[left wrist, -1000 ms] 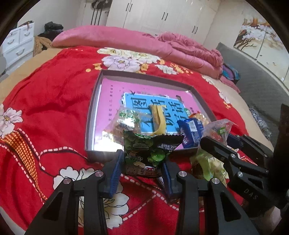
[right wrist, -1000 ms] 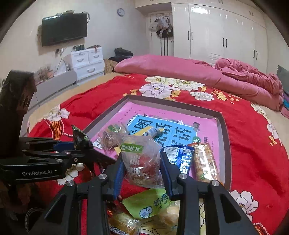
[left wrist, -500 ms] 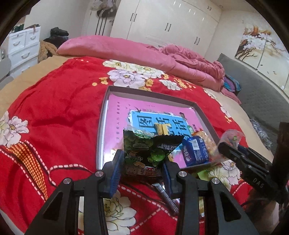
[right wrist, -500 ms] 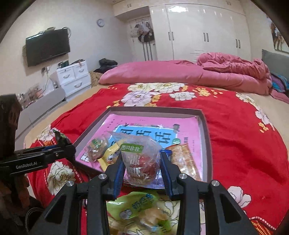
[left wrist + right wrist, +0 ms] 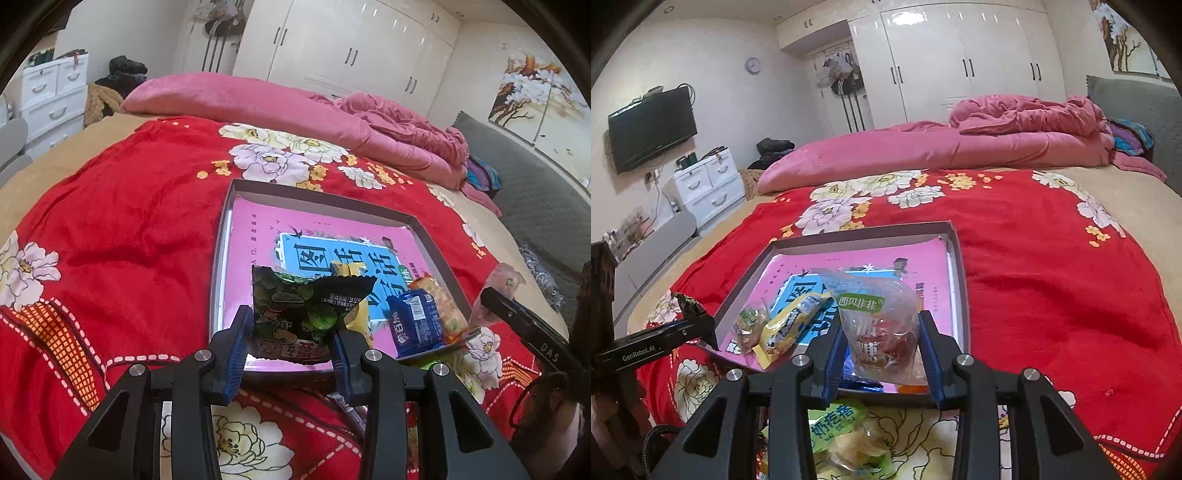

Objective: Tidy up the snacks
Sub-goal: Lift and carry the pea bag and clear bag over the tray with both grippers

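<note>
So both grippers have a snack each, hanging over the near edge of the shallow box [image 5: 221, 236] that sits on the red flowered blanket [image 5: 122, 229].

The left gripper [image 5: 291, 343] is clamped on a dark green snack packet [image 5: 295, 310] with cartoon art; its blue pads press both sides of the packet's lower end, and the torn-looking top sticks up above the fingers. The right gripper [image 5: 882, 347] is closed on a clear bag [image 5: 879, 325] with a green label and something red inside, squeezed between its 2 pads.

Inside the box, on the pink and blue printed bottom, the left wrist view shows a blue wrapped biscuit pack [image 5: 415, 325] with an orange cracker pack [image 5: 439, 302] right beside it, near the box's right wall. The right wrist view shows a yellow wrapped bar [image 5: 790, 328] and a small clear candy bag [image 5: 750, 321] side by side at the near left corner.

Outside the box, on the blanket just under the right gripper, there's a light green bag [image 5: 834, 424] of more snacks.
</note>
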Motion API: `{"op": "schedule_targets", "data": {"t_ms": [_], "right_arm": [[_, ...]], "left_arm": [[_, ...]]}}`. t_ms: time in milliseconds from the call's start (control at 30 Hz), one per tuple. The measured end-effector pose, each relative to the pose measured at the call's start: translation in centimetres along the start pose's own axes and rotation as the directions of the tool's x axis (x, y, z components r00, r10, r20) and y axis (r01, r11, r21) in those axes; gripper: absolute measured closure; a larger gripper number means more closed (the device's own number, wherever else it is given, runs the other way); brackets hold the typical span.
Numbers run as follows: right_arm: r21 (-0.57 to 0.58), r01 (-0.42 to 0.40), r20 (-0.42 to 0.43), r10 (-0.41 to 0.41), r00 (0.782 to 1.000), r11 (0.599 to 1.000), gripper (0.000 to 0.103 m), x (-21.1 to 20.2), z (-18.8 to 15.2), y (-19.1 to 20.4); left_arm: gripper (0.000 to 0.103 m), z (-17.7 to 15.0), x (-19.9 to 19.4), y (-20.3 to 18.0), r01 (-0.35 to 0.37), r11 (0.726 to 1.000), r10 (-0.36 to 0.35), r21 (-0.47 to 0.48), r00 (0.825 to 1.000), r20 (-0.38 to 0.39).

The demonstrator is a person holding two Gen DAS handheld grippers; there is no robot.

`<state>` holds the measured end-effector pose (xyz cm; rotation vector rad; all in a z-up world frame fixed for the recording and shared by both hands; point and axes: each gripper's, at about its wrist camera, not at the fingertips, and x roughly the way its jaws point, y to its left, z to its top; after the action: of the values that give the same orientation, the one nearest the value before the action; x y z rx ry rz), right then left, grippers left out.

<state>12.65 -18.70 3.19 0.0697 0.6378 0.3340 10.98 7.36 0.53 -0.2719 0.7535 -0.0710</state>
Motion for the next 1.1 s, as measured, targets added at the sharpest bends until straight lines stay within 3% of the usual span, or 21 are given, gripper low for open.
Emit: {"op": "schedule_targets", "data": {"t_ms": [567, 1100], "right_arm": [[-0.015, 0.018, -0.033, -0.018, 0.999, 1.0, 0.065, 1.7, -0.1, 0.4], [-0.022, 0.035, -0.073, -0.037, 0.997, 0.999, 0.065, 3.1, -0.3, 0.9]], "left_arm": [[0.062, 0.6, 1.7, 1.4, -0.01, 0.999, 0.009, -0.032, 1.0, -0.028], [0.062, 0.7, 2.8, 0.8, -0.01, 1.0, 0.01, -0.003, 0.998, -0.054]]}}
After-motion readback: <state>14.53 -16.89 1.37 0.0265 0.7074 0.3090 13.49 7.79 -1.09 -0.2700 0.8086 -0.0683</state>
